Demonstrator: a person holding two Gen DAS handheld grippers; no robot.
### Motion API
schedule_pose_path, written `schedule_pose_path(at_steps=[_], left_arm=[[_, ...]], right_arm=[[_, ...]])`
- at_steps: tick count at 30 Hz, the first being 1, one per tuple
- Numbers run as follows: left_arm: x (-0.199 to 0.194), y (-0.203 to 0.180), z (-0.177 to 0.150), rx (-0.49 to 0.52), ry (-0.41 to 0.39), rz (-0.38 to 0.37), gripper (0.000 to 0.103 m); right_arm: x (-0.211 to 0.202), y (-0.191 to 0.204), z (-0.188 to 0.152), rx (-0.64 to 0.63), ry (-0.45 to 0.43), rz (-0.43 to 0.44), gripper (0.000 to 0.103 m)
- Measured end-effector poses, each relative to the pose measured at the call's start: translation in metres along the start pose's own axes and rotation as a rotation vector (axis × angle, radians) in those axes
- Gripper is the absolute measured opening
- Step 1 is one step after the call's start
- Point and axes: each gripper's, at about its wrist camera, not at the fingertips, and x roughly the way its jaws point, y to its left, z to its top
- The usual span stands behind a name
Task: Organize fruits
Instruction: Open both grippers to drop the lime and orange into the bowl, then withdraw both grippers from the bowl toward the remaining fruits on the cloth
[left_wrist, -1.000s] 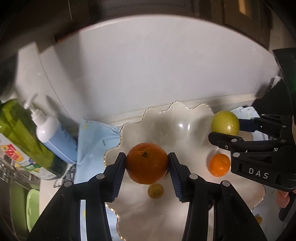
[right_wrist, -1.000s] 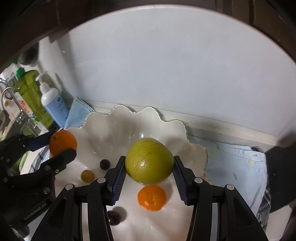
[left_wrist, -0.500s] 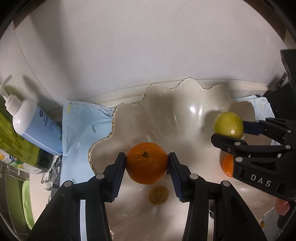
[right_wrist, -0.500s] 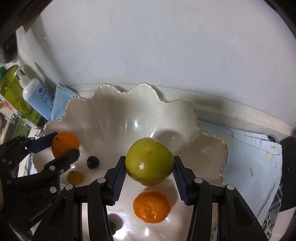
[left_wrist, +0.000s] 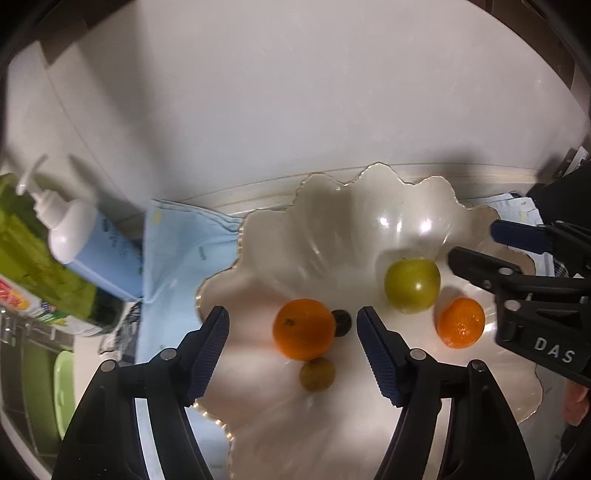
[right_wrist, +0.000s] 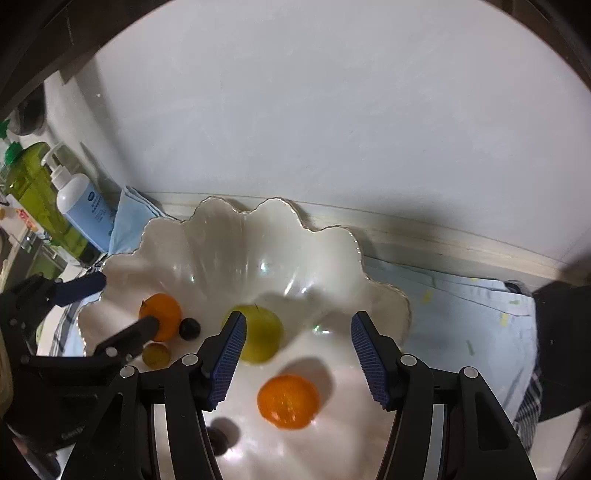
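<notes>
A white scalloped bowl (left_wrist: 332, 221) (right_wrist: 229, 236) holds the fruit. In the left wrist view an orange (left_wrist: 303, 328) lies in it with a dark small fruit (left_wrist: 341, 322) and a small yellow-green fruit (left_wrist: 317, 374) beside it. A green apple (left_wrist: 412, 285) (right_wrist: 264, 338) and a smaller orange (left_wrist: 461, 322) (right_wrist: 288, 400) lie to the right. My left gripper (left_wrist: 292, 345) is open above the orange. My right gripper (right_wrist: 297, 356) is open, the apple by its left finger. Another dark fruit (right_wrist: 218, 439) lies near the right gripper's base.
A white and blue pump bottle (left_wrist: 85, 243) (right_wrist: 83, 206) and a green bottle (left_wrist: 33, 254) (right_wrist: 35, 192) stand left of the bowl. A light blue cloth (left_wrist: 177, 251) (right_wrist: 461, 317) lies under the bowl. A white wall (right_wrist: 314, 110) runs close behind.
Both grippers opened. The left let go of the orange and the right let go of the green apple; both fruits now lie in the bowl.
</notes>
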Motion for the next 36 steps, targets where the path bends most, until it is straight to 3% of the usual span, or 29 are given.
schedule_pose_path(at_steps=[14, 36], left_arm=[[-0.064, 0.005, -0.019, -0.011, -0.127, 0.022, 0.075], [-0.181, 0.000, -0.089, 0.014, -0.379, -0.016, 0.087]], right_arm=[[-0.045, 0.007, -0.027, 0.005, -0.054, 0.027, 0.060], [-0.167, 0.035, -0.098, -0.086, -0.319, 0.003, 0.060]])
